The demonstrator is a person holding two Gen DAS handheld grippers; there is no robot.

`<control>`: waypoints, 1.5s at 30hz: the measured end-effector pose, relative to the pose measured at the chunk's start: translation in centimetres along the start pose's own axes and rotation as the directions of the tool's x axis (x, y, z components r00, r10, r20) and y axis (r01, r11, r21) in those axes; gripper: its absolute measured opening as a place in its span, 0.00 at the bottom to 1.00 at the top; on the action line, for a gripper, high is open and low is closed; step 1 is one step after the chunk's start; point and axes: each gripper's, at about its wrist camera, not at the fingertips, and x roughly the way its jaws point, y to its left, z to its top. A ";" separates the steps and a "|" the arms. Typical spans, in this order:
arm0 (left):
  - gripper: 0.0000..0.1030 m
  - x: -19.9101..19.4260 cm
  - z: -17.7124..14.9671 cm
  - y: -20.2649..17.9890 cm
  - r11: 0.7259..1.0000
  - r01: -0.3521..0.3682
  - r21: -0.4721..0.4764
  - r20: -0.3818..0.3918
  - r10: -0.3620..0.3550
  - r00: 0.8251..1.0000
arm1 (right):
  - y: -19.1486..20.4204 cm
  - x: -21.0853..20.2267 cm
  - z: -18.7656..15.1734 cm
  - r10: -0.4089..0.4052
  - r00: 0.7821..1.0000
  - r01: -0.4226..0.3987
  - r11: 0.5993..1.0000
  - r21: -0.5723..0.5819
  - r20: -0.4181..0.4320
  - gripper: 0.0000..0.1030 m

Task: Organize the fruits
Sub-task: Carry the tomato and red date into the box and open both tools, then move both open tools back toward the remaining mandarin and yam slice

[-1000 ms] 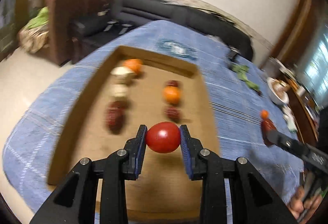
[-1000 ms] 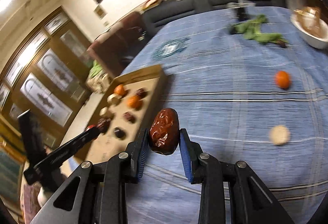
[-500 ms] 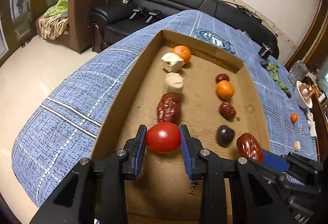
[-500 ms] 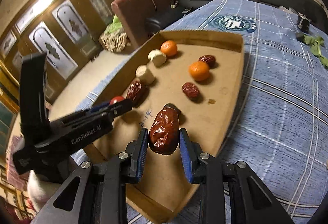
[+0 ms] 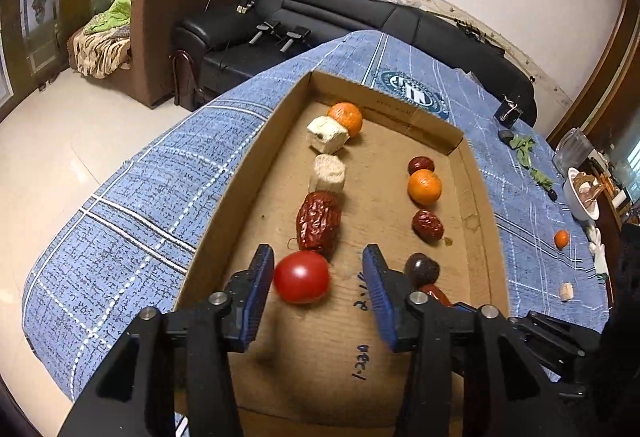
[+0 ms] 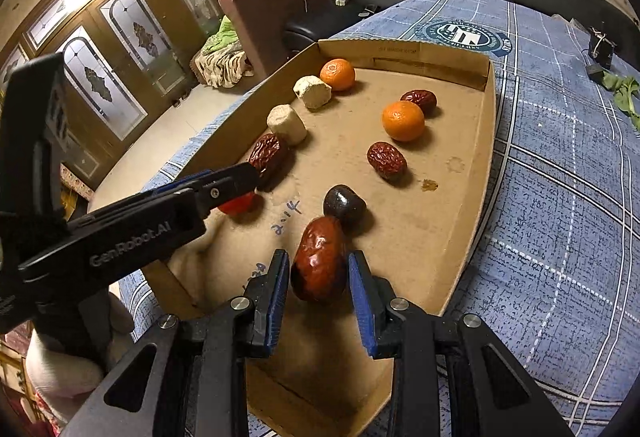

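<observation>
L gripper (image 5: pixel 318 277) jaws wide; tomato (image 5: pixel 301 276) sits on box (image 5: pixel 256 141) floor betw fingers, hugging L pad, clear gap to R pad. R gripper (image 6: pixel 319 287) narrowly parted around date (image 6: pixel 319 259), long axis running fwd along fingers.

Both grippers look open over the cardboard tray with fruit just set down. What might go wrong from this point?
1. The round red tomato sits loose beside the left gripper; a careless retreat may nudge it rolling.
2. The large date lies between the right gripper jaws, apparently touching the dark fruit; pulling back crooked might shove both out of line.
3. The grippers are close together in the cardboard tray and may collide.
</observation>
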 end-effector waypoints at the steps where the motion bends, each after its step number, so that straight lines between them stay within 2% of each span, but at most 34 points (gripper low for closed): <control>1: 0.52 -0.2 0.0 -0.1 1.000 0.002 -0.001 0.003 -0.002 1.000 | 0.1 0.0 0.0 -0.005 1.000 0.005 1.000 -0.003 0.001 0.34; 6: 0.59 -1.9 0.1 -0.8 1.000 -0.004 0.005 0.035 0.004 0.999 | 0.0 -1.3 -0.3 -0.001 1.000 0.001 1.000 0.006 0.016 0.35; 10: 0.75 -3.6 -0.3 -2.1 0.998 -0.036 0.042 0.078 0.032 0.996 | -0.5 -3.4 -0.7 -0.002 0.998 0.000 1.000 0.030 0.066 0.36; 12: 0.78 -4.5 -0.7 -3.4 0.995 -0.062 0.076 0.100 0.054 0.994 | -1.0 -4.9 -1.2 -0.018 0.994 0.013 0.999 0.050 0.105 0.37; 16: 0.78 -5.8 -1.7 -6.1 0.988 -0.048 0.146 0.120 0.030 0.992 | -2.3 -7.6 -2.3 -0.047 0.986 0.034 0.996 0.088 0.158 0.40; 20: 0.78 -7.2 -2.8 -9.3 0.964 -0.111 0.242 0.175 0.070 0.982 | -4.1 -9.8 -3.6 -0.082 0.979 0.057 0.990 0.131 0.188 0.41; 23: 0.78 -8.0 -3.5 -11.3 0.950 -0.114 0.292 0.198 0.057 0.979 | -5.8 -11.3 -4.5 -0.105 0.972 0.070 0.983 0.169 0.209 0.43; 29: 0.78 -8.4 -4.4 -13.8 0.931 -0.117 0.346 0.197 0.050 0.979 | -9.4 -13.6 -6.4 -0.147 0.962 0.086 0.963 0.257 0.231 0.45; 37: 0.78 -7.9 -5.1 -15.9 0.916 -0.114 0.385 0.178 0.047 0.983 | -12.9 -15.9 -8.4 -0.197 0.948 0.114 0.943 0.312 0.249 0.48; 39: 0.78 -7.7 -5.3 -16.3 0.914 -0.102 0.393 0.166 0.038 0.985 | -14.0 -16.3 -9.0 -0.209 0.946 0.120 0.935 0.333 0.247 0.49; 45: 0.78 -7.1 -5.4 -17.2 0.922 0.002 0.387 0.099 -0.043 0.994 | -17.5 -17.7 -10.8 -0.268 0.937 0.165 0.905 0.393 0.223 0.49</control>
